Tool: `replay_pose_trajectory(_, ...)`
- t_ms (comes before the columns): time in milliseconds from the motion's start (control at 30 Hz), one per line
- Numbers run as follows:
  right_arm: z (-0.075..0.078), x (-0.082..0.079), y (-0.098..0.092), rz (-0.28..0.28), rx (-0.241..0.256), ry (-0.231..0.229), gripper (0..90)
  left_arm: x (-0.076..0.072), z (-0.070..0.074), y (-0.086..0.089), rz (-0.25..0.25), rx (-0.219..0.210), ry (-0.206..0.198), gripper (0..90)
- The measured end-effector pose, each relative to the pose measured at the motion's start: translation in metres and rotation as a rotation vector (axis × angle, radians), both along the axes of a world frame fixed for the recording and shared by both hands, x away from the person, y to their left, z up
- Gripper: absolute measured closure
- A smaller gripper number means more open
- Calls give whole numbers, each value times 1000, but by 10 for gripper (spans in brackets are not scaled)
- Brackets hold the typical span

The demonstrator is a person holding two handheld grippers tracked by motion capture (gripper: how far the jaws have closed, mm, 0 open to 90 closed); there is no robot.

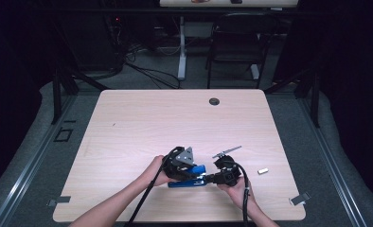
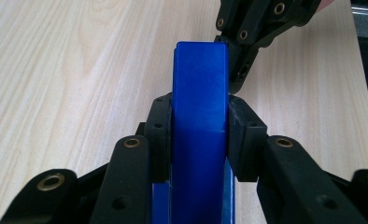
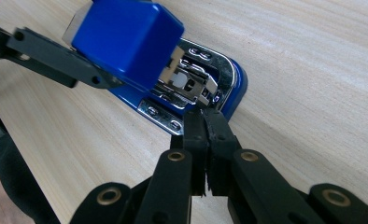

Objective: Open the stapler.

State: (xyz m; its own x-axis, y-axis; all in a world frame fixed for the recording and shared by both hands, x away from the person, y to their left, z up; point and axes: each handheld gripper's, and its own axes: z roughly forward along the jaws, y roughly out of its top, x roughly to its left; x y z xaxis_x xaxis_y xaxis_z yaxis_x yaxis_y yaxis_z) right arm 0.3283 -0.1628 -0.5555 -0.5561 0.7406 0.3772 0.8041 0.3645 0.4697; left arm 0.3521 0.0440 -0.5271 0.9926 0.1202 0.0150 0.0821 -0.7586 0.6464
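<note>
Gaping blue stapler [image 3: 140, 51], chrome tray exposed

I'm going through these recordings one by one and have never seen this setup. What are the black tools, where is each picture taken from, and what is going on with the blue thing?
There is no robot here. A person holds a hand-operated two-jaw gripper in each hand. The high view looks down on the wooden table from above the person's side, with both forearms coming in from the bottom. The other two pictures come from cameras riding on the grippers, looking along their black jaws.

The blue thing is a stapler. The left gripper is clamped on its blue top, which is lifted away from the base. The right gripper has its jaws pressed together, tips at the metal staple mechanism at the stapler's front; whether they pinch anything is too small to tell.

Also on the table: a small silvery block, perhaps staples, to the right, and a dark cable port near the far edge.
</note>
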Motion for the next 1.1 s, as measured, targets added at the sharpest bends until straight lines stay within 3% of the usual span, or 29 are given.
replay_pose_trajectory(233, 4, 0, -3, 1, -15, -14, 889, 1, 0, 4, 1, -17, -6, 662)
replay_pose_trajectory(333, 8, 0, -5, -13, 14, -35, 882, 3, 1, 6, 8, -22, 0, 662)
replay_pose_trajectory(500, 17, 0, -6, -17, 21, -81, 870, 3, 2, 6, 4, -19, -7, 662)
replay_pose_trajectory(667, 24, 5, -9, -55, 28, -118, 838, 3, 3, 6, 2, -18, -10, 662)
replay_pose_trajectory(833, 21, 14, 3, -46, 25, -112, 803, 1, 3, 7, 1, -21, -20, 661)
replay_pose_trajectory(900, 18, 17, 7, -42, -5, -115, 783, 2, 3, 8, 3, -31, -18, 661)
replay_pose_trajectory(1100, 17, 17, 9, -36, -3, -113, 772, 2, 5, 10, 0, -34, -23, 661)
